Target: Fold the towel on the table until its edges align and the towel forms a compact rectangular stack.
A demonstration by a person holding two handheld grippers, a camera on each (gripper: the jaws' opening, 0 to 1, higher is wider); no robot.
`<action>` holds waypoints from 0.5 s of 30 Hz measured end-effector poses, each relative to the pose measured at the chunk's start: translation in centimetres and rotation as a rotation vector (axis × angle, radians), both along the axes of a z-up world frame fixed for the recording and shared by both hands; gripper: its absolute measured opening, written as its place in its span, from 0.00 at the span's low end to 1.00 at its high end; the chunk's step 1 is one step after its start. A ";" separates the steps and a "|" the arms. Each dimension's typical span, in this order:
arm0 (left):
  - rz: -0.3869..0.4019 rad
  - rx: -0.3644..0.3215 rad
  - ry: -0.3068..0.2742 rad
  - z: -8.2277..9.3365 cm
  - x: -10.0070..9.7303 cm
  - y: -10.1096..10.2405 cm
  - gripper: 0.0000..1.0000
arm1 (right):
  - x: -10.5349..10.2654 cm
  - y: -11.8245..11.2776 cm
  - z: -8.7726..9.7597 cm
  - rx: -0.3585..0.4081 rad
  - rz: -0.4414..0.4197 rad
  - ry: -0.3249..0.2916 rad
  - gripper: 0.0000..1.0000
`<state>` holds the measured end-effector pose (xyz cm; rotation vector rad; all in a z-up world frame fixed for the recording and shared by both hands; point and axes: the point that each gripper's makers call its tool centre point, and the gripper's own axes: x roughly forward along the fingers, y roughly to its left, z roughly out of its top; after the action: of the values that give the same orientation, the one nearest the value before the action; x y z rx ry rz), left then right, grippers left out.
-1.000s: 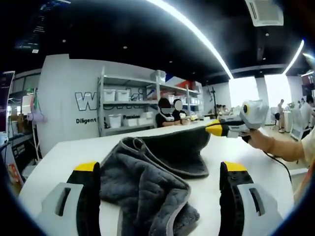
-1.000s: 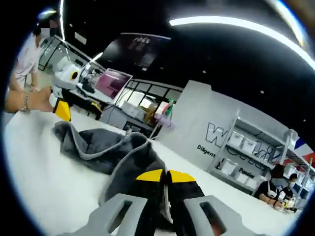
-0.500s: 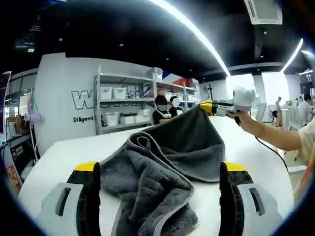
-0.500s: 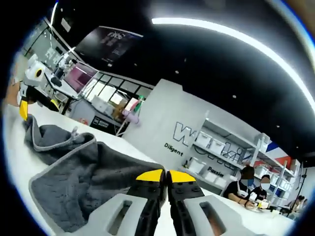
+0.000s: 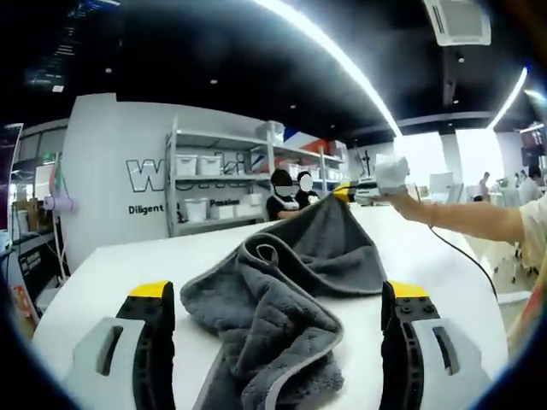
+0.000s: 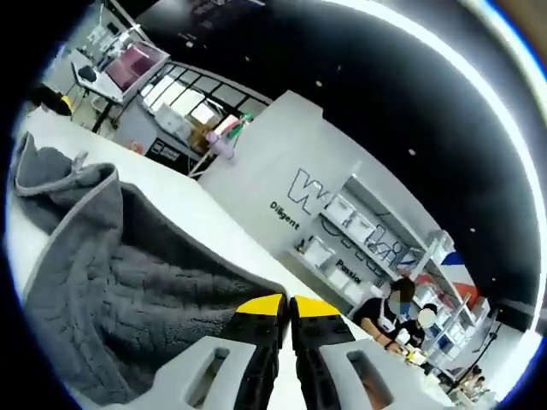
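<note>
While the left hand-held gripper (image 5: pixel 273 342) hangs low over the near edge of the white counter (image 5: pixel 111 265), its two yellow-tipped jaws stand wide apart with nothing between them. Just beyond those jaws lies the grey towel (image 5: pixel 273 299), bunched in thick folds with its pale hem curling along the near and left sides; one corner of it rises off the counter toward the far right. That corner is pinched in the right hand-held gripper (image 5: pixel 344 192), which a person's hand (image 5: pixel 402 195) and bare forearm hold up above the far side of the counter.

From the right gripper view, the right hand-held gripper (image 6: pixel 286 306) has its jaws pressed together on the towel (image 6: pixel 128 290) at their yellow tips, and the cloth spreads away from them to the left and down across the counter (image 6: pixel 197 218). A yellow tip at the far left of that view is probably the other hand-held gripper, though it is too small to be sure.

Farther off stand a white wall with dark lettering (image 5: pixel 145 171), metal shelves (image 5: pixel 222 184) bearing white boxes, and two seated people (image 5: pixel 291 201).
</note>
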<state>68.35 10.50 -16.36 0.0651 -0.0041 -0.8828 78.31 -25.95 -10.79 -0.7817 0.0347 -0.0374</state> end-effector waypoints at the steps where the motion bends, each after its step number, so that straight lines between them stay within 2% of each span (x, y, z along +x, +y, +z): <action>1: 0.000 -0.001 -0.001 0.1 0.0 0.0 0.98 | 0.2 -0.4 -0.6 -0.004 -0.015 0.007 0.00; 4: 0.007 -0.006 -0.006 0.2 -0.2 0.2 0.98 | 0.9 -1.8 -2.8 0.030 -0.048 0.043 0.00; 5: 0.006 -0.019 -0.004 0.4 -0.1 0.3 0.98 | 1.3 -2.8 -4.4 0.026 -0.079 0.075 0.00; 8: -0.002 -0.040 0.002 0.7 0.1 0.6 0.98 | 1.8 -5.2 -7.2 -0.110 -0.157 0.132 0.00; 10: -0.005 -0.053 0.005 0.9 0.1 0.6 0.98 | 2.0 -6.3 -8.9 -0.073 -0.181 0.164 0.00; 12: -0.012 -0.070 0.010 1.0 0.0 0.6 0.97 | 2.2 -7.0 -9.9 -0.036 -0.190 0.182 0.00; 15: -0.008 -0.064 0.003 0.9 -0.1 0.4 0.97 | 2.3 -7.9 -11.9 -0.032 -0.201 0.237 0.00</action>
<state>68.27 10.94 -15.41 0.0041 -0.0295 -0.8906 80.60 -33.85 -22.64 -0.8097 0.3385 -0.1365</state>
